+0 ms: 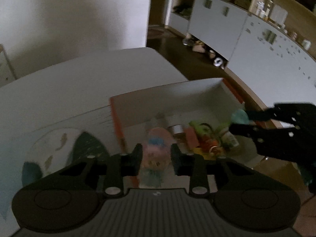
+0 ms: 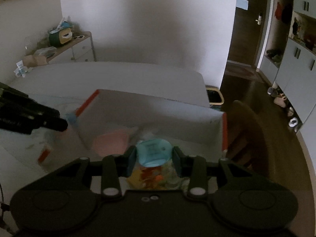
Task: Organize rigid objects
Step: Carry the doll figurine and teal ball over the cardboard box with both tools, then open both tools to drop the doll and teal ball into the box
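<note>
Toy: pink figure (image 1: 156, 154) pinched in left tongs (image 1: 156, 156) beside box (image 1: 177, 94) | Right tongs (image 2: 154, 158) pinch teal lid (image 2: 153, 152) above box | Handling: likely light, stiff, slippery; grip flat sides.

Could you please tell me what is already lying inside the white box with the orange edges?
The white box holds a metal-lidded jar, a reddish block and a blurred green, red and yellow jumble. The pink item in the left tool hides the floor behind it.

Left gripper (image 1: 156, 158) and right gripper (image 2: 154, 158) both clamped.
</note>
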